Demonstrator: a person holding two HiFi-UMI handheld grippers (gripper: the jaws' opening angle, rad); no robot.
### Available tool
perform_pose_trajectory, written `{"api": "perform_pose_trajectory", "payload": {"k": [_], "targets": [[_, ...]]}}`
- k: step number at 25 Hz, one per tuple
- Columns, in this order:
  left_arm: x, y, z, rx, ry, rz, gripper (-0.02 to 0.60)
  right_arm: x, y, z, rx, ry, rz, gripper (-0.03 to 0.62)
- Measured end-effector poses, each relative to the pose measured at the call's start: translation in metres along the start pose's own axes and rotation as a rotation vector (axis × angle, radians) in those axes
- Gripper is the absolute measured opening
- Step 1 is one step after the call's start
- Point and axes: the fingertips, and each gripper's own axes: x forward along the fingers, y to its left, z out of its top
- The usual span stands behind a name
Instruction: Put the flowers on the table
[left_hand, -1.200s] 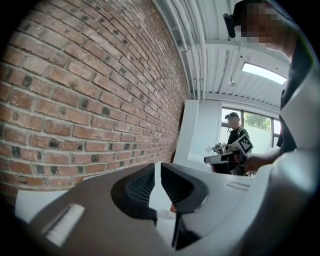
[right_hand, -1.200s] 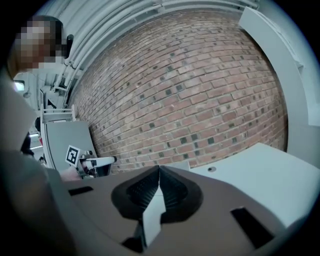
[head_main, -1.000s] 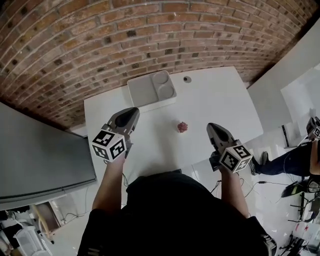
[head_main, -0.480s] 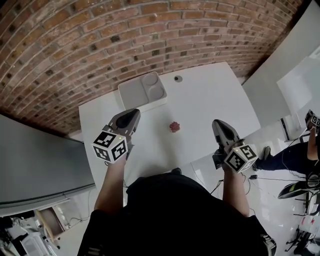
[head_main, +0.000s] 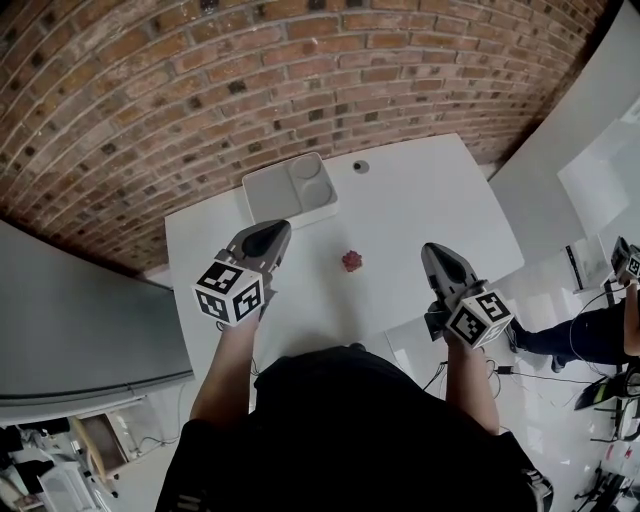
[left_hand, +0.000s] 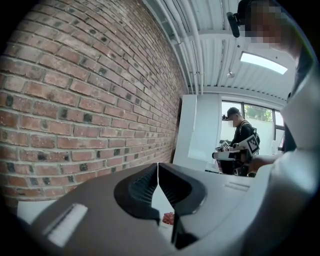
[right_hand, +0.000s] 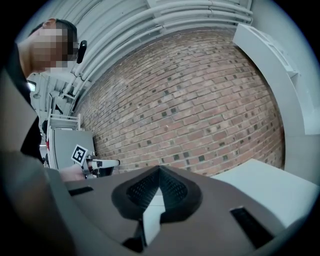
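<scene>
A small red flower (head_main: 350, 261) lies alone on the white table (head_main: 420, 200), midway between my two grippers. My left gripper (head_main: 275, 231) hovers over the table's left part, a little left of the flower, its jaws shut with nothing between them. Through the gap under its tips in the left gripper view the flower (left_hand: 168, 218) shows small and low. My right gripper (head_main: 432, 252) hangs over the table's front right edge, to the right of the flower, jaws shut and empty; its tips (right_hand: 159, 168) meet in the right gripper view.
A white two-compartment tray (head_main: 290, 189) sits at the table's far left, near the brick wall. A small dark round hole (head_main: 361, 167) lies behind it to the right. Another person with marker-cube grippers (left_hand: 240, 145) stands beyond the table's right end.
Both grippers have shifted slightly up and forward over the table, and the view has moved a little. The flower lies where it was.
</scene>
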Motion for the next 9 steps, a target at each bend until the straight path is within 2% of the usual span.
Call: {"api": "perform_pose_trajectory", "payload": {"k": [9], "targets": [[0.0053, 0.0017, -0.0036, -0.007, 0.012, 0.006, 0.014, 0.0032, -0.0031, -0.0066, 0.012, 0.010, 0.014, 0.012]]}}
